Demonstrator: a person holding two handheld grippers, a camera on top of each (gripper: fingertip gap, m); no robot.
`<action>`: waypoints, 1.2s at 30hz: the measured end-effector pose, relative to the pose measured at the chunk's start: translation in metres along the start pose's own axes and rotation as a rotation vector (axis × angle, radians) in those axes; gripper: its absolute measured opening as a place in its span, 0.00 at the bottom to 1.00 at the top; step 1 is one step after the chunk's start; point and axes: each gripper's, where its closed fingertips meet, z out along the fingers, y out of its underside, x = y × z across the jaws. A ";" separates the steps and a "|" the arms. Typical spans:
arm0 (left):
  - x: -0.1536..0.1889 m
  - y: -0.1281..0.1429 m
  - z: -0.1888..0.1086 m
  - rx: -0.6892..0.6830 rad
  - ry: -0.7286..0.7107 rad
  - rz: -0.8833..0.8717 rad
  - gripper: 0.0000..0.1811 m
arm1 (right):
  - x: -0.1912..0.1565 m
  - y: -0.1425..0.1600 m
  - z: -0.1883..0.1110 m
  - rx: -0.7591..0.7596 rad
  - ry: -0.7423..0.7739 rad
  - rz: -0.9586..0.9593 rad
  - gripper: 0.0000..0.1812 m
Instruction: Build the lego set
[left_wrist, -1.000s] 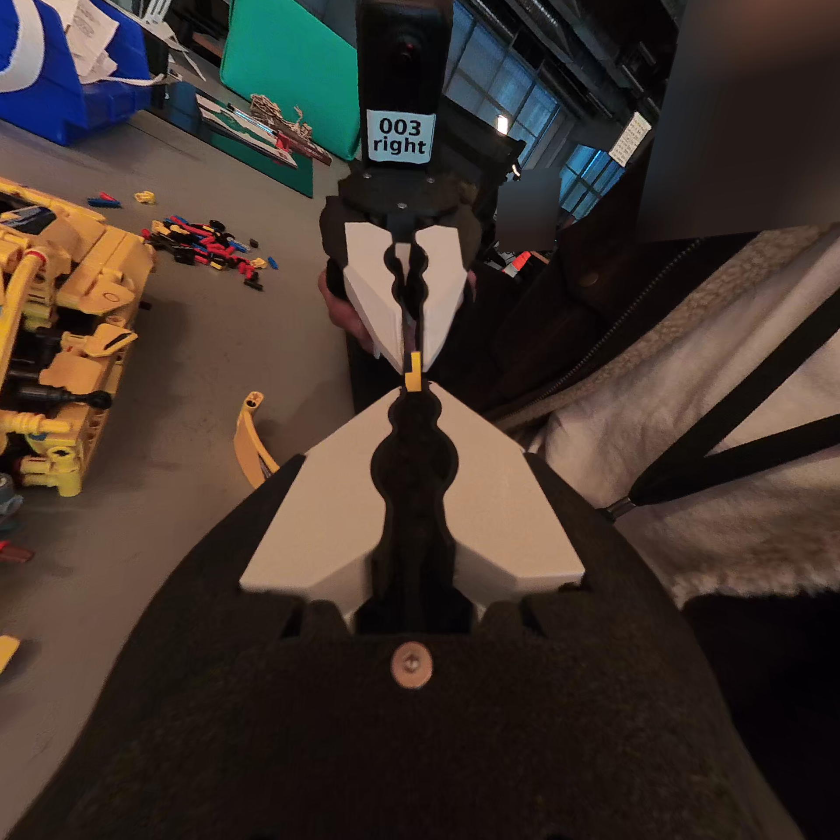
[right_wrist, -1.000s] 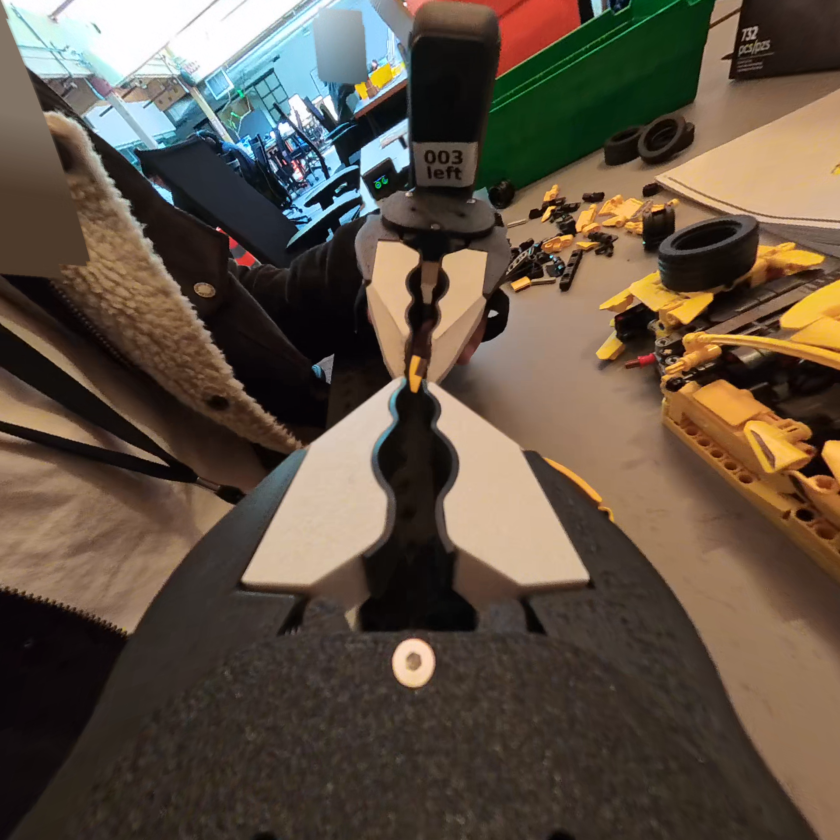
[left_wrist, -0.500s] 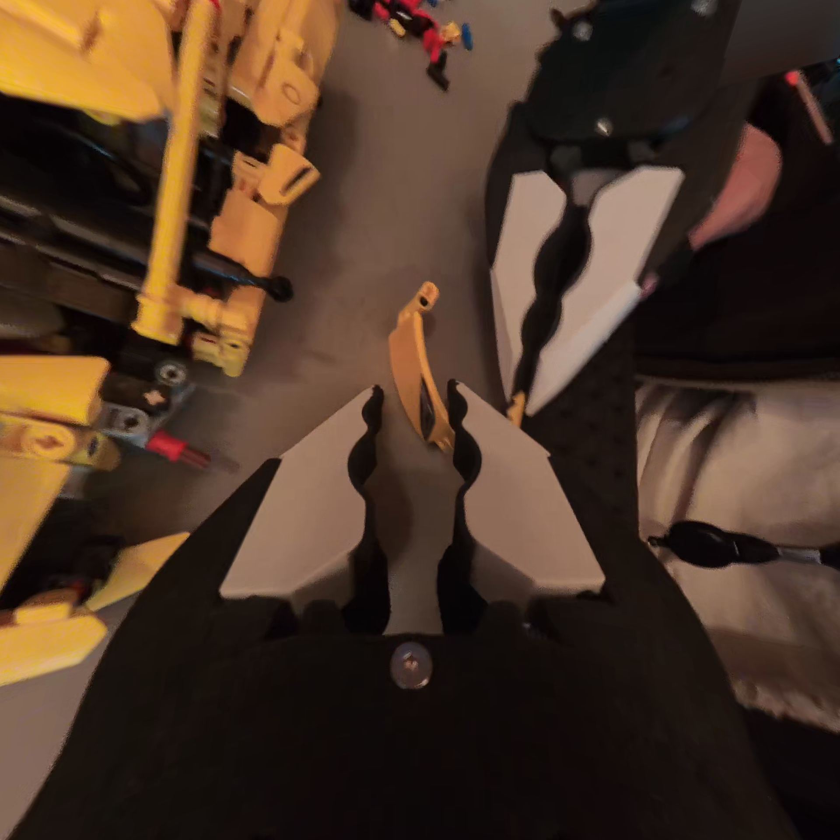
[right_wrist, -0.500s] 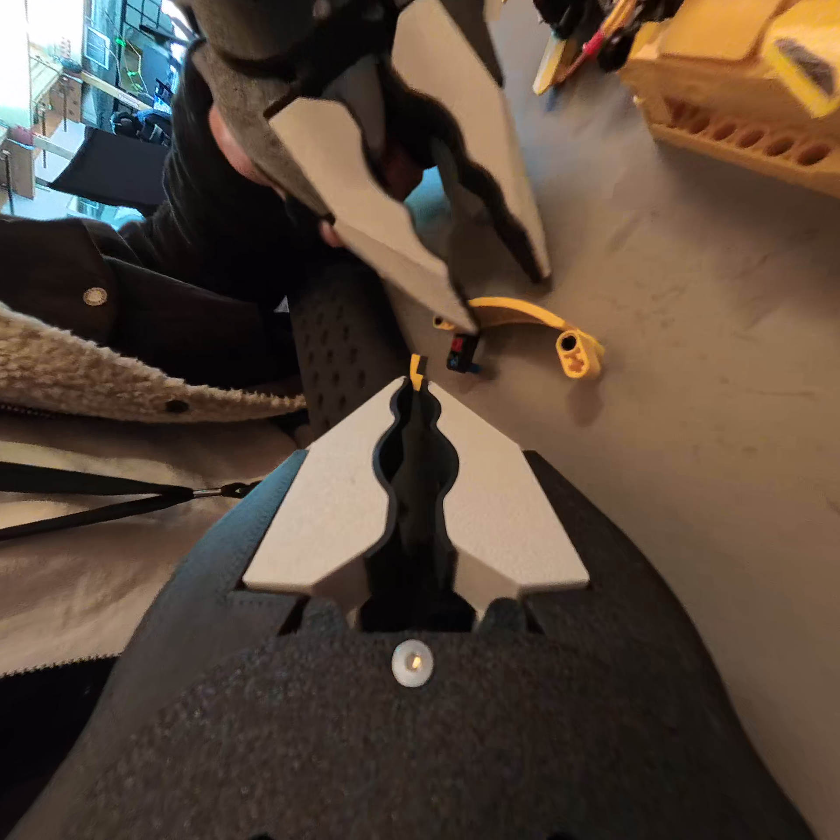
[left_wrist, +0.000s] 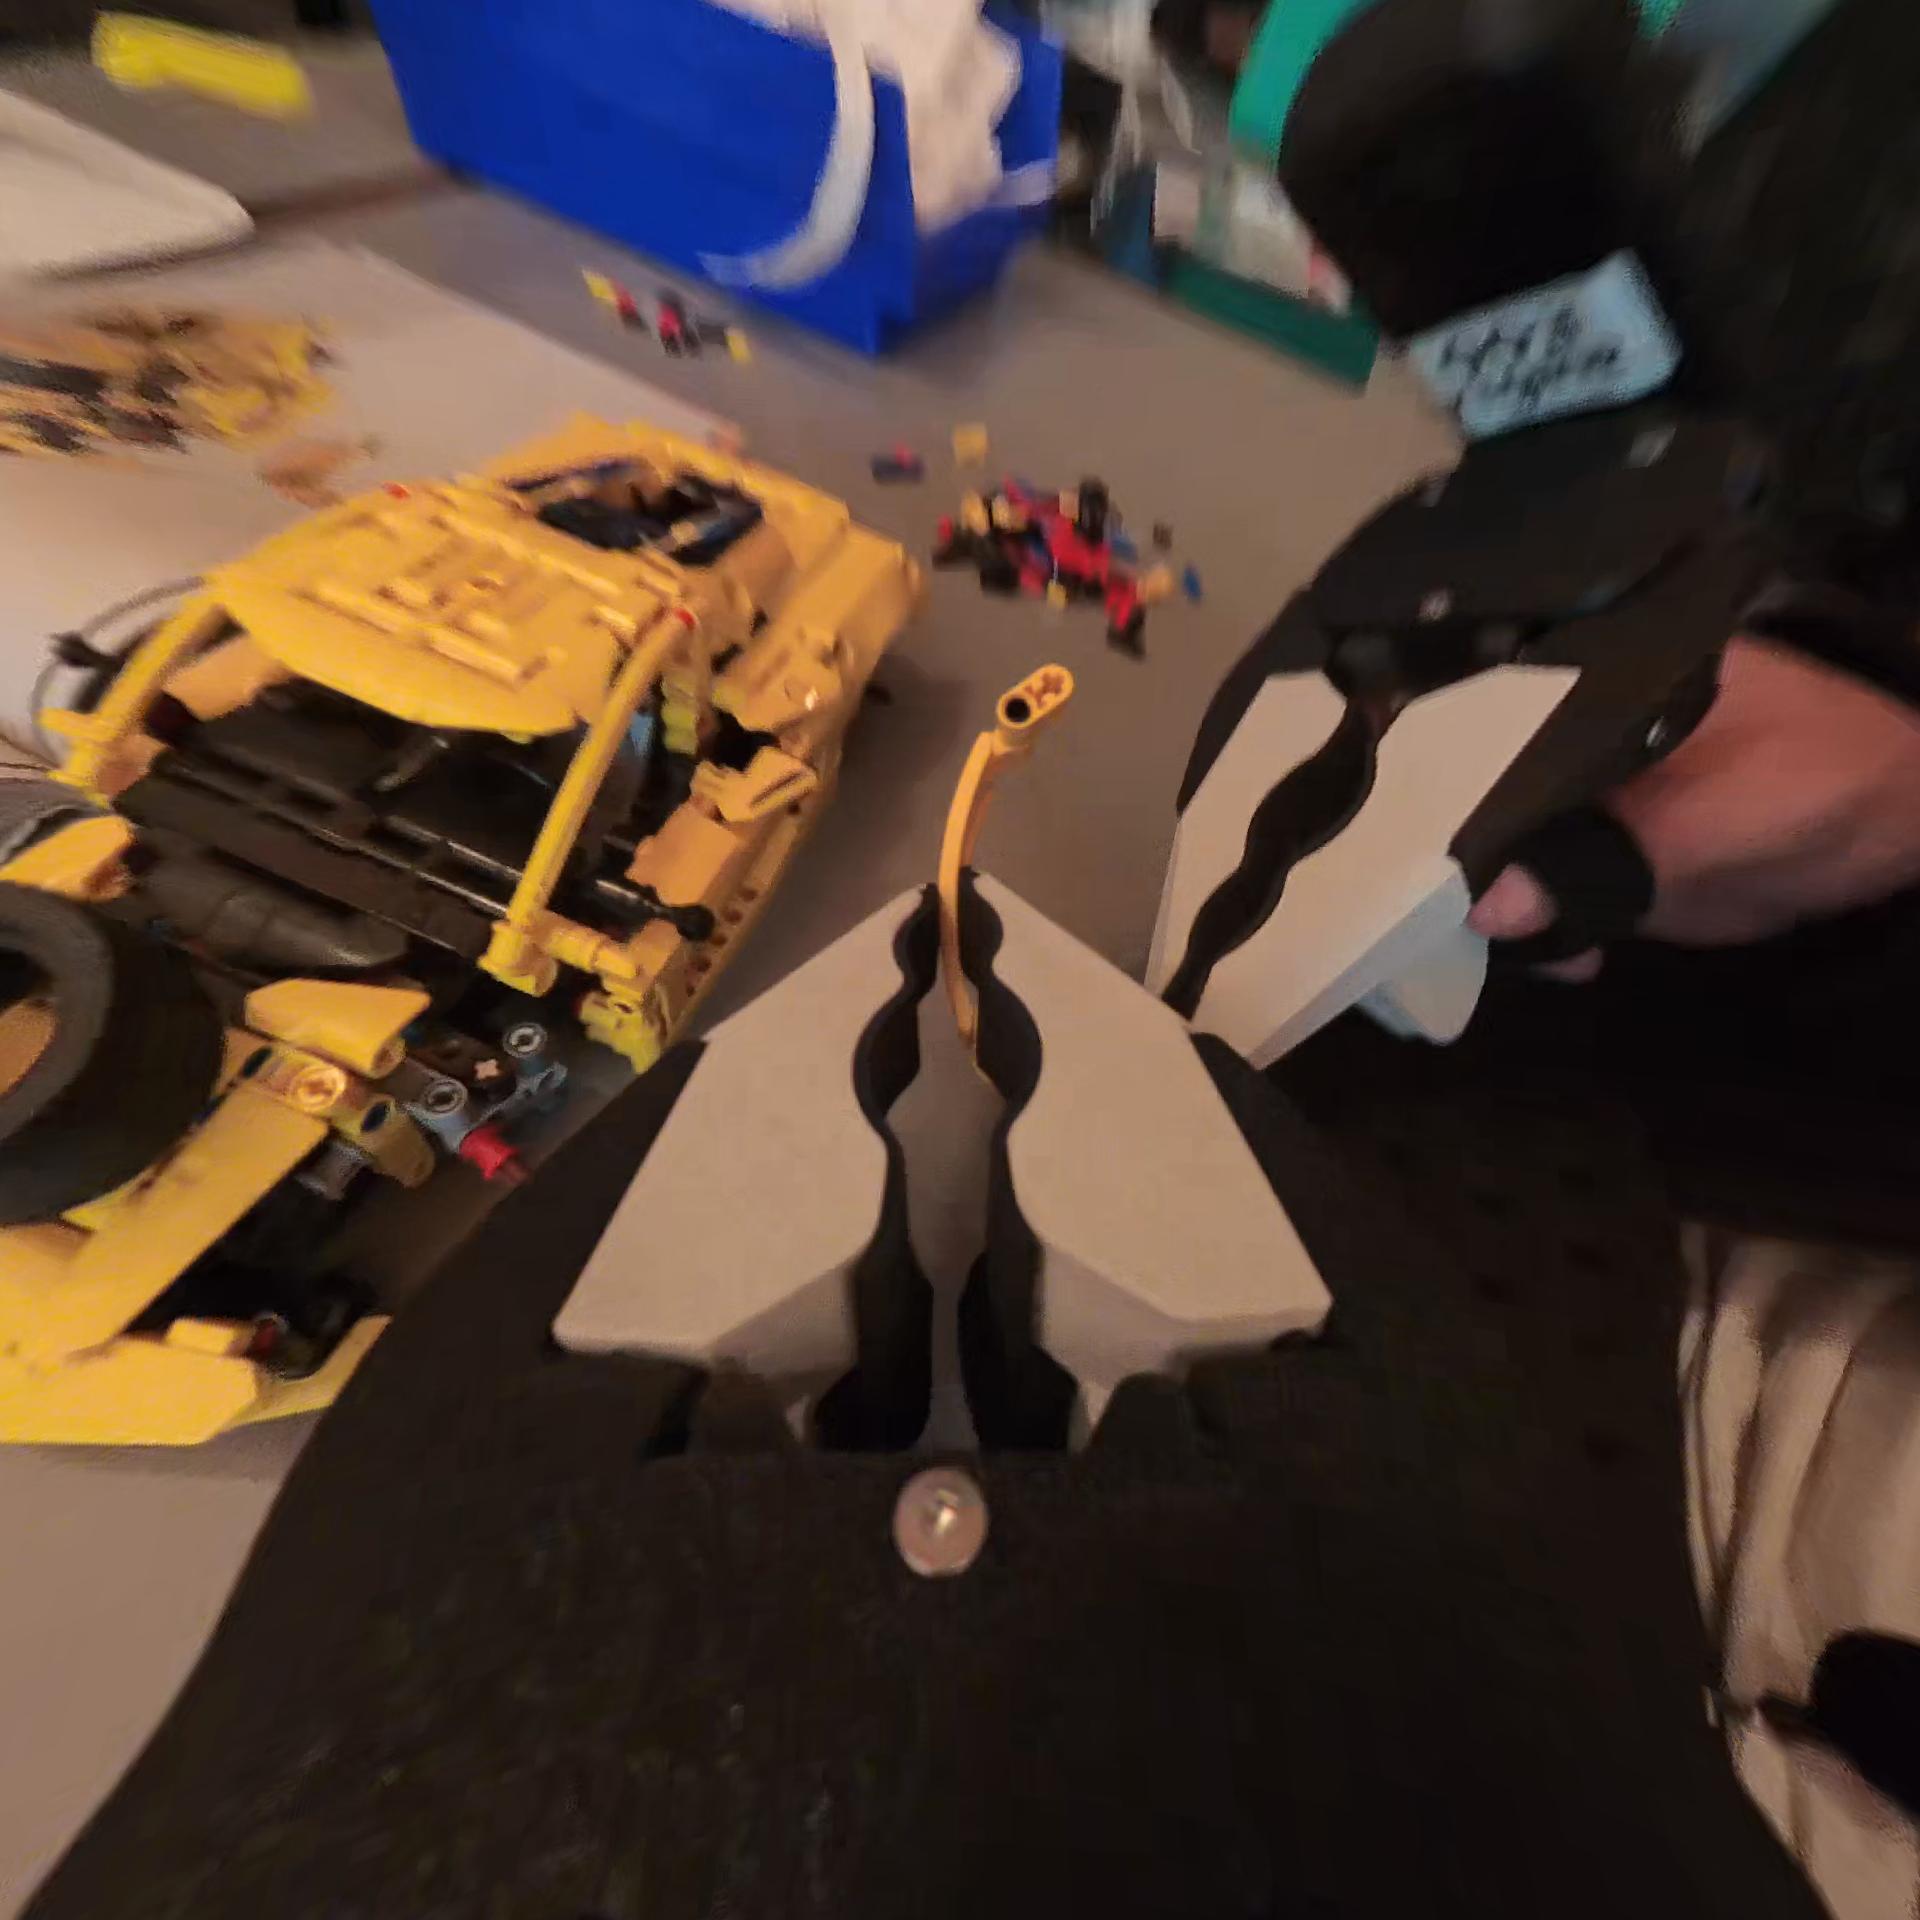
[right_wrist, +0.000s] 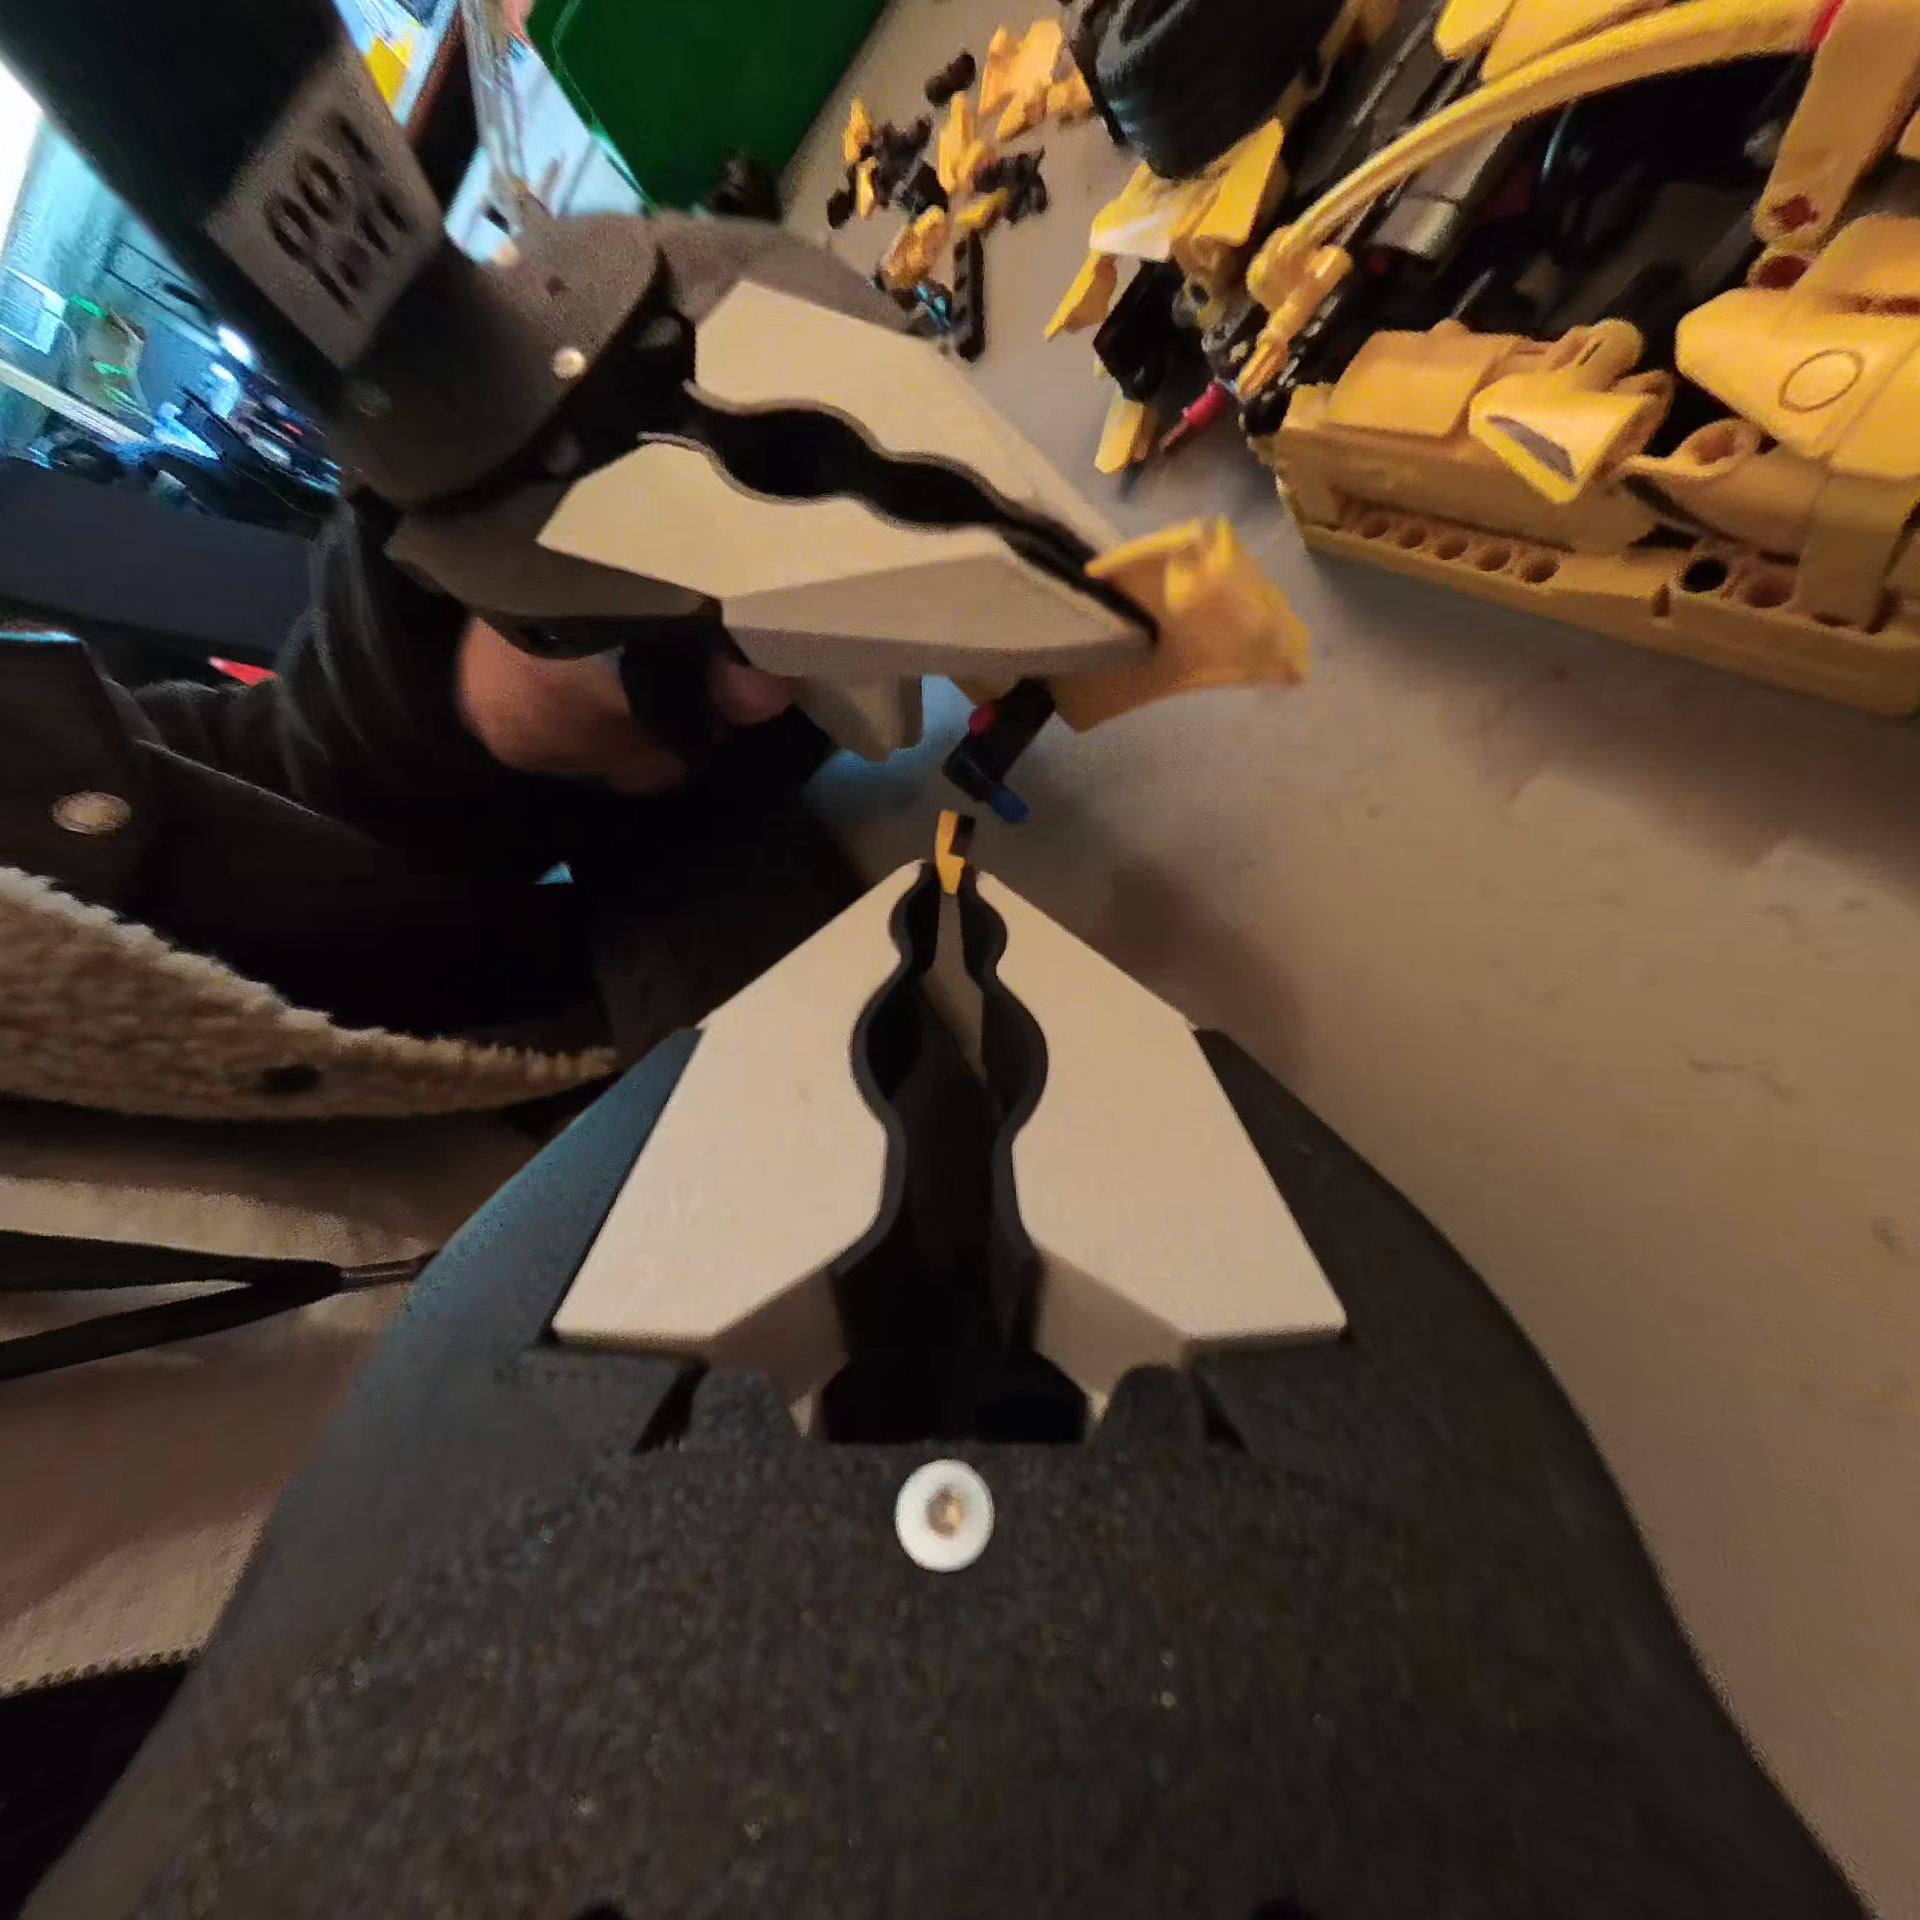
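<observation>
Left gripper (left_wrist: 954, 894), we find, is clenched on a curved yellow panel piece (left_wrist: 977, 790), held off the grey table (left_wrist: 1039, 416) with its pin-hole end pointing away from us. Right gripper (right_wrist: 948, 883) pinches a small yellow piece (right_wrist: 950, 837) at its tips, just beside the black connector (right_wrist: 997, 743) hanging beneath the panel. We judge the pair are about to be joined. The yellow car model (left_wrist: 468, 748) stands near, largely built: roof and frame assembled, one tyre (left_wrist: 62, 1049) seated. Work remains, since loose small parts (left_wrist: 1049, 551) lie in a heap beyond, and open pins (left_wrist: 488, 1081) show along the chassis side.
</observation>
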 end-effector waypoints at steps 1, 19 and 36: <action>-0.001 -0.007 -0.003 0.066 -0.001 -0.021 0.01 | 0.000 -0.003 -0.001 0.022 -0.006 0.011 0.01; -0.008 -0.053 -0.021 0.325 -0.269 0.343 0.01 | -0.012 -0.059 -0.013 0.401 0.016 0.099 0.01; -0.016 -0.037 -0.002 0.188 -0.306 0.304 0.01 | 0.022 -0.061 -0.020 0.370 0.218 -0.021 0.08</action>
